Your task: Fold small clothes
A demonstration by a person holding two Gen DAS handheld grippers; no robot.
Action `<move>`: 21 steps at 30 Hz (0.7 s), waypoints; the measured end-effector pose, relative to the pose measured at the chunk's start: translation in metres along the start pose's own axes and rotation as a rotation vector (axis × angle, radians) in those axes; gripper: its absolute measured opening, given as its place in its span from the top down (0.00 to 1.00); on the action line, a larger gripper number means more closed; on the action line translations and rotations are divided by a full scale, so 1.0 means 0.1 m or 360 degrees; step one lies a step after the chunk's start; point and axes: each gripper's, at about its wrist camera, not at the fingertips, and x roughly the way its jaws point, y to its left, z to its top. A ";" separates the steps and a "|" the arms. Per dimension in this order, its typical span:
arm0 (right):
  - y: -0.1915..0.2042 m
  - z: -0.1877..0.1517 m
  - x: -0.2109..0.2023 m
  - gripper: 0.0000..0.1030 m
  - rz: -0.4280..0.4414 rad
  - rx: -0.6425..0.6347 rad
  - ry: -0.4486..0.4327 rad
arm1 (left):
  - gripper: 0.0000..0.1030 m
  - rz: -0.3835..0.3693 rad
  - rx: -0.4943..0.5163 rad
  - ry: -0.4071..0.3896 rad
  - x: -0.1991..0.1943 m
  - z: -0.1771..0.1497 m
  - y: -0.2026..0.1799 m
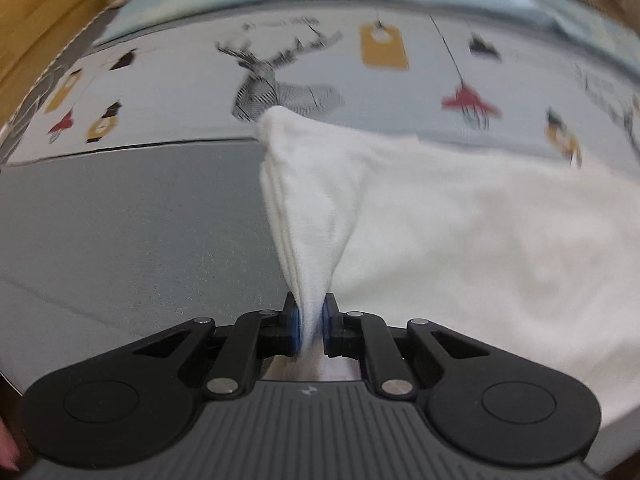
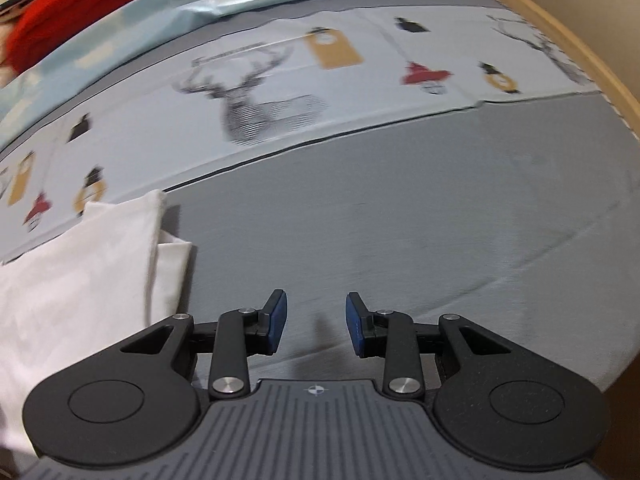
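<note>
White garment (image 1: 460, 232) sprawls on the grey desk (image 1: 120, 240), left tongs (image 1: 311, 326) clamped on a lifted, bunched edge mid-fold, right tongs (image 2: 316, 324) spread and empty beside it — next, I'd say, carry that edge across.

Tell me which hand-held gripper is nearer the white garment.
Left. The left hand-held gripper is shut on the white garment, pinching a fold. The right hand-held gripper is open over grey sheet, the garment off to its left.
</note>
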 end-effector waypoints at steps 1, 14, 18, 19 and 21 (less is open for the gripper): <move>0.05 -0.01 -0.02 0.68 0.0015 -0.0025 -0.0007 | 0.89 -0.0032 -0.0035 -0.0014 -0.05 0.03 -0.02; -0.20 0.00 -0.14 0.67 0.0021 -0.0013 -0.0038 | 0.90 -0.0803 0.0012 -0.0100 -0.81 0.33 -1.55; -0.30 -0.01 -0.14 0.67 0.0020 0.0007 -0.0034 | 0.90 -0.0913 0.0086 -0.0114 -0.93 0.29 -2.23; -0.31 0.00 -0.15 0.67 0.0024 0.0011 -0.0037 | 0.90 -0.0935 0.0094 -0.0113 -0.94 0.26 -2.38; -0.33 0.00 -0.16 0.67 0.0040 0.0025 -0.0047 | 0.89 -0.0974 0.0110 -0.0108 -0.95 0.24 -2.64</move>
